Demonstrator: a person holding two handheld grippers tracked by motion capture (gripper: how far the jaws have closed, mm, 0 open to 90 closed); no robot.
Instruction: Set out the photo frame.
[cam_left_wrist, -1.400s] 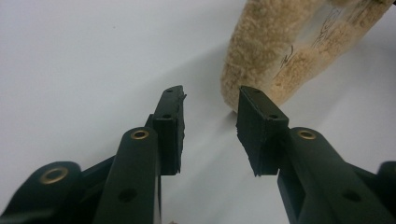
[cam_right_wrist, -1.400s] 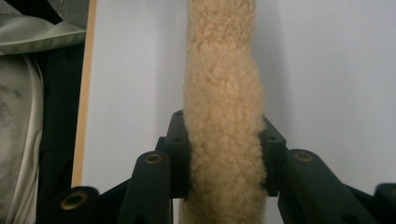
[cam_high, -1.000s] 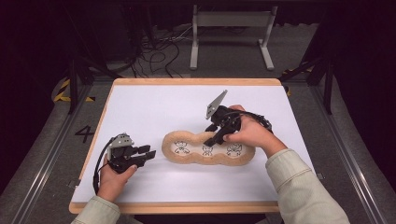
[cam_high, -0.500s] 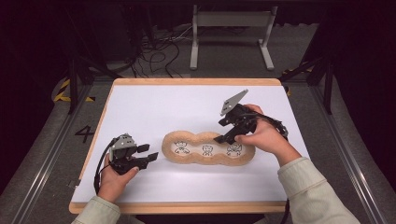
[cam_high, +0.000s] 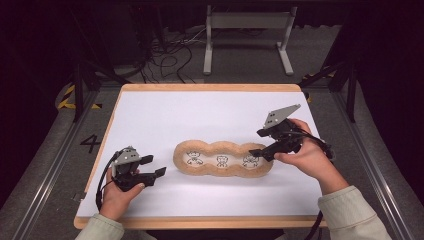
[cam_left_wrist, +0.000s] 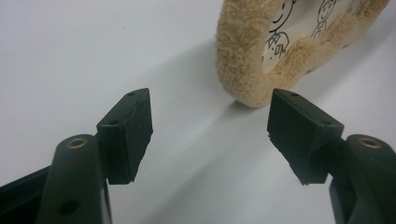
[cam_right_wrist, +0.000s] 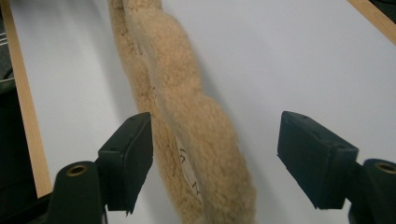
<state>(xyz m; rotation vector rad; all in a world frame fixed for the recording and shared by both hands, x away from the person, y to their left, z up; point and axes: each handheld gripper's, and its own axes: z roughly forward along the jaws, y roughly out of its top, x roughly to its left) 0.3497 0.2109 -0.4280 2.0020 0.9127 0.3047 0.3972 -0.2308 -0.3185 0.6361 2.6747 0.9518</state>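
Observation:
A tan fleece-rimmed mat (cam_high: 220, 146) with three lobes and cartoon figures lies flat in the middle of the white tabletop (cam_high: 200, 110). My left gripper (cam_high: 154, 165) rests on the table just left of it. Its jaws have just been opening and now stand open with nothing between them. The left gripper view has the left gripper (cam_left_wrist: 212, 123) short of the mat's (cam_left_wrist: 243, 60) rounded end. My right gripper (cam_high: 256, 142) hovers over the mat's right lobe, jaws just opened wider. In the right gripper view the fleece rim (cam_right_wrist: 187, 107) runs between the right gripper's (cam_right_wrist: 219, 149) pads without touching them.
The tabletop has a wooden border (cam_right_wrist: 28, 116). Behind the table a grey metal stand (cam_high: 247, 22) and loose cables (cam_high: 170, 55) sit on the floor. A painted "4" (cam_high: 90, 144) and yellow-black tape (cam_high: 67, 97) mark the floor at left.
My right gripper has moved to the right along the mat, from its middle toward its right lobe, and its jaws have spread. The left gripper's jaws have opened; that hand stayed put.

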